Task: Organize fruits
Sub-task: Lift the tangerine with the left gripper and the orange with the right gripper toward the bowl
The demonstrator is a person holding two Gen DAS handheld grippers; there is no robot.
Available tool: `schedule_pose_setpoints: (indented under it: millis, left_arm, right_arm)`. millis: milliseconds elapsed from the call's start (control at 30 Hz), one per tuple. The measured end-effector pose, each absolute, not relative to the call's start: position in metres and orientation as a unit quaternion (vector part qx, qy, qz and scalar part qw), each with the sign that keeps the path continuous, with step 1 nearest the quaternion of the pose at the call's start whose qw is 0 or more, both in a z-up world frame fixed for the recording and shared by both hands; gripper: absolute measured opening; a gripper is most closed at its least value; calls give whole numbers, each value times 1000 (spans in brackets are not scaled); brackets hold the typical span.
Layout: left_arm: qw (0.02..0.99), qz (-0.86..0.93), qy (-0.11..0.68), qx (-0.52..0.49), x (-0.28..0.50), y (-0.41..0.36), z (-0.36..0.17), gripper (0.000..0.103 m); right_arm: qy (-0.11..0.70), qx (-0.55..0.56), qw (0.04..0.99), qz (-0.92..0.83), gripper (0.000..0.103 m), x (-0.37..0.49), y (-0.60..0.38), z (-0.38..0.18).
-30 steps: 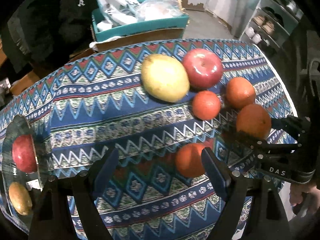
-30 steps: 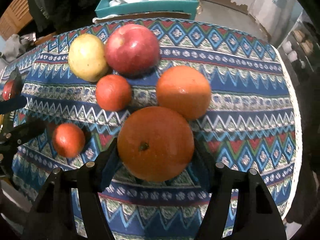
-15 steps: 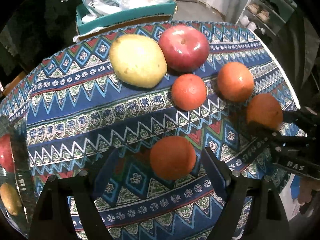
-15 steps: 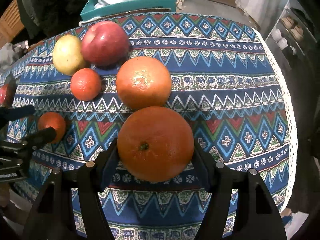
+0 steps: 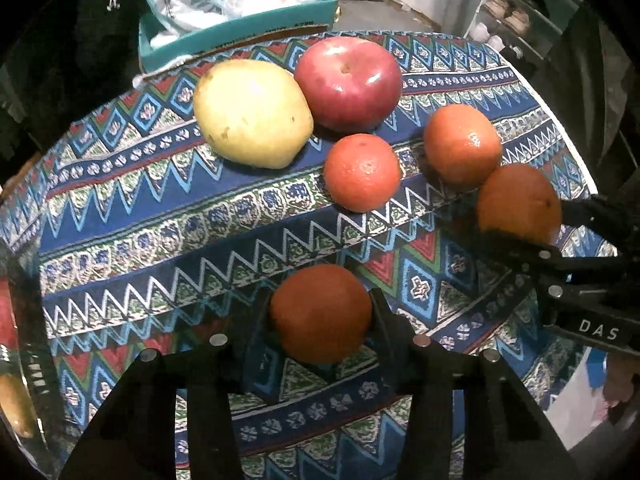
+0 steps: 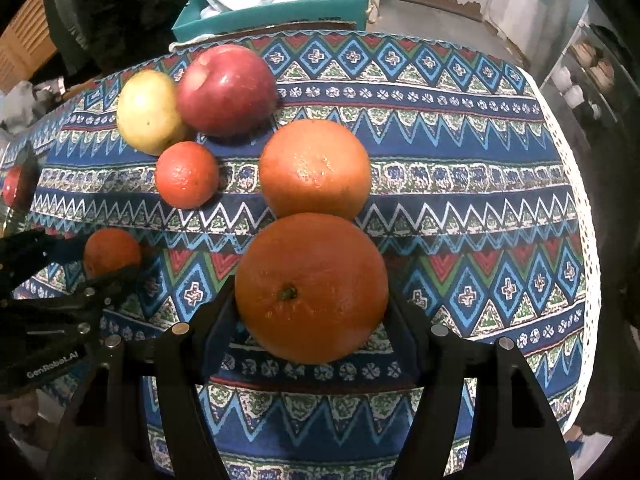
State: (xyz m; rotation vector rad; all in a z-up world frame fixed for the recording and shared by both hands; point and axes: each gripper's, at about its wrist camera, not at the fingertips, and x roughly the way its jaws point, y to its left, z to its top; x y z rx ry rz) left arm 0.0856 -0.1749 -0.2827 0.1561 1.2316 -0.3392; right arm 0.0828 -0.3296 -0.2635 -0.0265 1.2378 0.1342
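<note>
A small orange (image 5: 320, 322) rests on the patterned tablecloth (image 5: 160, 216), and my left gripper (image 5: 320, 310) is shut on it, pads against both sides. My right gripper (image 6: 311, 298) is shut on a large orange (image 6: 312, 280), stem end facing the camera. Beyond them lie a yellow pear-like fruit (image 5: 252, 114), a red apple (image 5: 348, 82), a mandarin (image 5: 362, 178) and another orange (image 5: 462, 144). In the right wrist view the small orange (image 6: 112, 252) shows at the left between the other gripper's black fingers.
A glass plate (image 5: 28, 300) at the table's left edge holds a red fruit and a yellow one, mostly cut off. A teal box (image 5: 240, 32) with plastic bags stands behind the table. White lace trim (image 6: 576, 184) marks the right edge. Shelves stand at the far right.
My left gripper came down around the small orange and its jaws closed onto it. My right gripper, still holding the large orange, shifted a little to the right.
</note>
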Motion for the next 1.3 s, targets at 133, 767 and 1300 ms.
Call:
schedule_pose_setpoints:
  millis: [133, 767, 1300]
  left_arm:
    - [801, -155, 574, 68, 86, -170, -279, 47]
    - [837, -123, 531, 48, 79, -138, -225, 47]
    - [866, -116, 485, 38, 57, -112, -168, 47]
  right_arm:
    - [575, -19, 816, 62, 68, 83, -324, -263]
    - [521, -31, 851, 68, 68, 63, -312, -217]
    - [470, -27, 877, 94, 68, 53, -285, -166]
